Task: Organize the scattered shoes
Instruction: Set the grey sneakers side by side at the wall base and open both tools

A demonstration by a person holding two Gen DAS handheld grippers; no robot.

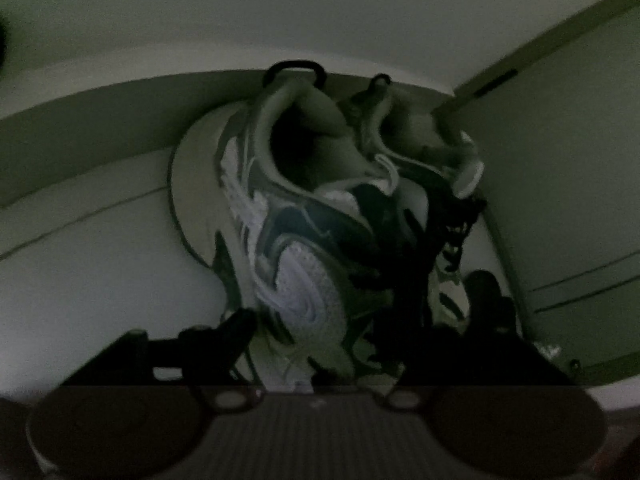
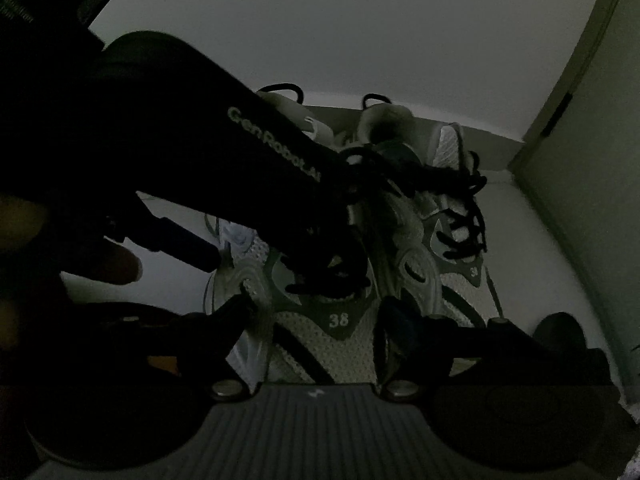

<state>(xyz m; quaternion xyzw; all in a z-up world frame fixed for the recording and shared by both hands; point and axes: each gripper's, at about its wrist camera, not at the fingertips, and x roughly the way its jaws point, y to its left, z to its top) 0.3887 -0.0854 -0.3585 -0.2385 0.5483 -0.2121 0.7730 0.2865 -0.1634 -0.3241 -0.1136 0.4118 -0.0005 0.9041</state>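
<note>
Two white-and-grey mesh sneakers with black laces stand side by side, heels toward the wall. In the right wrist view, my right gripper [image 2: 320,314] has its fingers against both sides of the toe of the left sneaker [image 2: 340,344], marked 38. The second sneaker [image 2: 456,236] sits just right of it, untouched. My left gripper [image 2: 280,258] comes in from the upper left and straddles the same left sneaker at its laces. In the left wrist view, that sneaker [image 1: 304,280] fills the gap of the left gripper [image 1: 320,316], with the other sneaker [image 1: 440,152] behind it to the right.
The scene is dim. A pale tiled floor [image 1: 100,260] runs to a wall with a baseboard [image 1: 120,112]. A cupboard panel [image 2: 580,180] stands close on the right. A dark rounded object [image 2: 560,332] lies at the lower right. A person's fingers [image 2: 120,268] show at the left.
</note>
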